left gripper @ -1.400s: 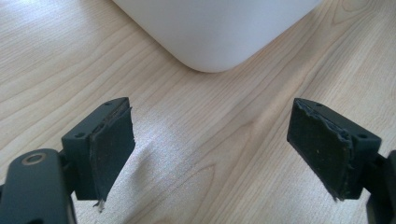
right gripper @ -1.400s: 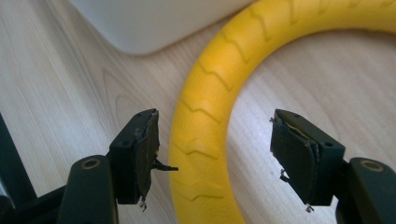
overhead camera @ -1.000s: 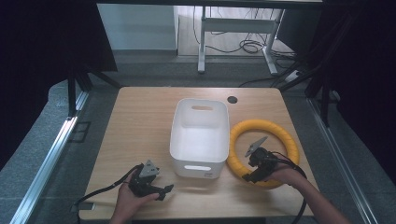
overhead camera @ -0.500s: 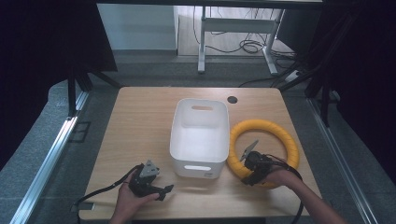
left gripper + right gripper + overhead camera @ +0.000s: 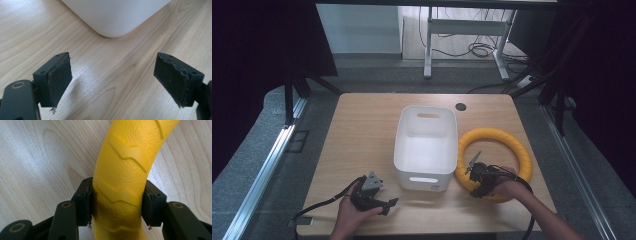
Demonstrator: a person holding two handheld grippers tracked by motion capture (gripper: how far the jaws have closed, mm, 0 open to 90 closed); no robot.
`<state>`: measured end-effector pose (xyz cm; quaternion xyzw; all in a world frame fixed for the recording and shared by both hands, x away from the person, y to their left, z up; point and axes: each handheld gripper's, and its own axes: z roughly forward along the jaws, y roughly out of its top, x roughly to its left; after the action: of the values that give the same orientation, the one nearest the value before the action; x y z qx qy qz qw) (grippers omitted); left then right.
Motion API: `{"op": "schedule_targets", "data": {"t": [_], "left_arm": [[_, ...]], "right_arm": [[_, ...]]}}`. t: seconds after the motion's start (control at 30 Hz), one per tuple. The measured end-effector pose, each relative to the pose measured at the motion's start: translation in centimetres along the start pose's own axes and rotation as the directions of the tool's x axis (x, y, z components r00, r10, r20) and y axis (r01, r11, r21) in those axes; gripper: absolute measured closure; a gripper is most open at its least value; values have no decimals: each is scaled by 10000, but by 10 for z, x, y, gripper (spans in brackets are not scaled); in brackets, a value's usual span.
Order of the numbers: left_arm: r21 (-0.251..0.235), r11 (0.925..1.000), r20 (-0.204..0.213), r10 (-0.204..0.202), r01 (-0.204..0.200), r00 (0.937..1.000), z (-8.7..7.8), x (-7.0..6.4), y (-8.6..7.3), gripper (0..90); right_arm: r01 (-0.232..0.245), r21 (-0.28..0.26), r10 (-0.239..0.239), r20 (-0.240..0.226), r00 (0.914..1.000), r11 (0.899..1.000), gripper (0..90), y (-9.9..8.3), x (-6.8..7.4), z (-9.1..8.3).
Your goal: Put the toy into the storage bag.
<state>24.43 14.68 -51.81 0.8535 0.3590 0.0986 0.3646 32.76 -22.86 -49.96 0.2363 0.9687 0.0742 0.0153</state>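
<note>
We hold yellow ring [image 5: 125,170] with right gripper [image 5: 117,202], jaws clamped across its near arc; ring flat on wooden table [image 5: 362,130], just right of white bin [image 5: 427,145]; left gripper [image 5: 117,77] wide open, empty. Risk: narrow pinch, ring may pivot, sag, catch bin rim. Ring pebbled, chevron-ribbed; bin smooth, round-cornered.

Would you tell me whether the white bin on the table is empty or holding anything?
Empty. The high view looks straight into the white bin and shows only its bare white floor; the yellow ring lies outside on the table, beside it.
</note>
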Motion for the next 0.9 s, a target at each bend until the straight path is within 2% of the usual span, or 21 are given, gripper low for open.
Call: {"op": "schedule_targets", "data": {"t": [0.13, 0.2, 0.3, 0.43, 0.57, 0.7, 0.9], "left_arm": [[-22, 10000, -6, 1, -1, 10000, 0, 0, 0, 149], [-15, 10000, -22, 4, -4, 10000, 0, 0, 0, 149], [10, 10000, 0, 0, 0, 10000, 1, 0, 0, 150], [1, 10000, -3, -13, 13, 10000, 1, 0, 0, 150], [-28, 10000, 36, -30, 30, 10000, 1, 0, 0, 150], [-31, 10000, 8, -25, 25, 10000, 0, 0, 0, 150], [26, 10000, 11, -11, 11, 10000, 2, 0, 0, 150]], "right_arm": [[-97, 92, 98, -166, 9998, 9999, 508, 1, -2, -1], [-163, -69, 160, -362, 9992, 9998, 510, 0, -4, -1], [-382, -487, 348, -703, 9969, 9981, 512, -4, -9, -7], [-689, -1236, 563, -1021, 9932, 9899, 512, -8, -14, -19], [-952, -1969, 723, -1204, 9901, 9758, 512, -13, -19, -30], [-1356, -2660, 923, -1692, 9813, 9544, 513, -18, -27, -39], [-1767, -3426, 1063, -2146, 9709, 9227, 513, -26, -37, -55]]}}
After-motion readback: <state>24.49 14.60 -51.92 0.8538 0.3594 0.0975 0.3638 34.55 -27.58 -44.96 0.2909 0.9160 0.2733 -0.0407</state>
